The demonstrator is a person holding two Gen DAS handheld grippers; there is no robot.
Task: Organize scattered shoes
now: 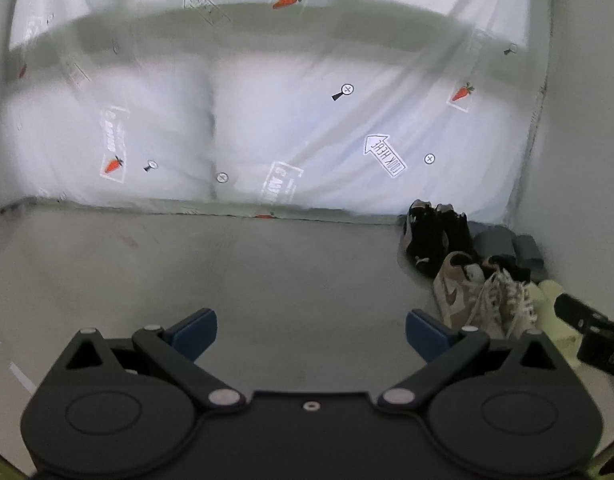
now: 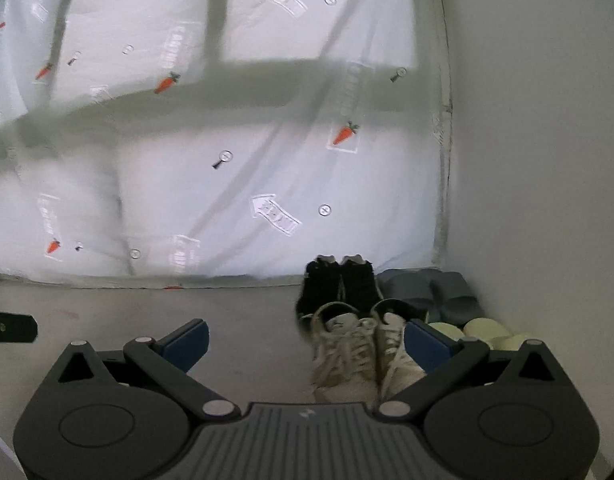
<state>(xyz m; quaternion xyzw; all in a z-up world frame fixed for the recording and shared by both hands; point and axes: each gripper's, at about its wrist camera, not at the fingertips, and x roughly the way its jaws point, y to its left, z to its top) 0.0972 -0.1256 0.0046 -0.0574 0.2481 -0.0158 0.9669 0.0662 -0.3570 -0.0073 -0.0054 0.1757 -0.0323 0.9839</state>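
1. Four pairs of footwear sit in the right corner of the floor, where a curtain printed with carrots meets a plain wall.
2. Black sneakers stand side by side at the curtain's hem, toes toward the camera.
3. White sneakers stand just in front of the black pair, side by side, laces up, nearly touching them.
4. Grey slippers lie right of the black sneakers, against the wall corner.
5. Pale green slippers lie in front of the grey ones, right of the white sneakers.
6. Right gripper hovers low over the floor with its blue fingers spread wide and holding nothing; its right finger overlaps the right white sneaker in view, and contact cannot be judged.
7. Left gripper hangs over bare floor, left of the shoes, fingers released and empty.
8. From the left view, the white sneakers show a tan logo on the side, the black sneakers stand behind them, and the grey slippers sit nearest the wall.
9. Part of the right gripper shows at the right edge of the left view, over the green slippers.
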